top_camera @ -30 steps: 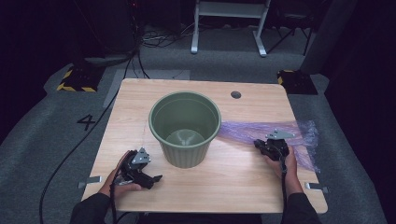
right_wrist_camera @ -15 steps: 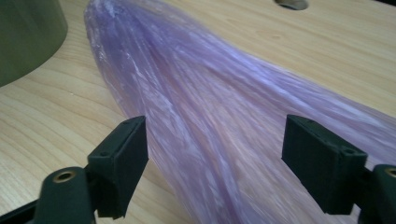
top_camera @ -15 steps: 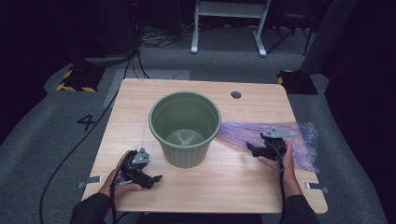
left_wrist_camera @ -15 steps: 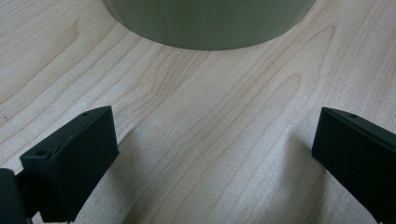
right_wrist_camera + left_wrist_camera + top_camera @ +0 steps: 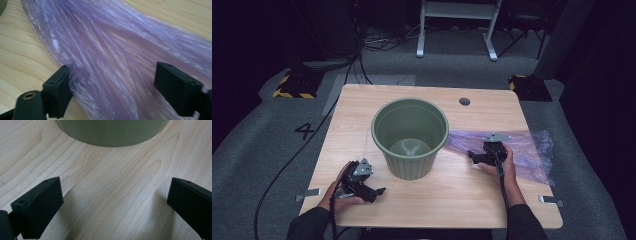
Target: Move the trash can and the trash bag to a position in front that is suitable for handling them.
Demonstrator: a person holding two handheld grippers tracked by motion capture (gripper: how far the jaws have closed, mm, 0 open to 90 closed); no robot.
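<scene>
Two grippers worked at the near side of a wooden table (image 5: 452, 200). Nearest, the left gripper (image 5: 379, 191), held in the left hand (image 5: 343, 189), rested low on the bare wood with its jaws spread wide and nothing between them, aimed toward the base of a green plastic bucket (image 5: 410, 136). Farther in and to the right, the right gripper (image 5: 471, 155), held in the right hand (image 5: 502, 165), sat over a crumpled purple plastic bag (image 5: 532, 150); its jaws stood apart, straddling the gathered film, one jaw touching it. Upright at the table's middle, the bucket stood just beside the bag's narrow end. Beyond lay grey floor (image 5: 262, 130).
</scene>
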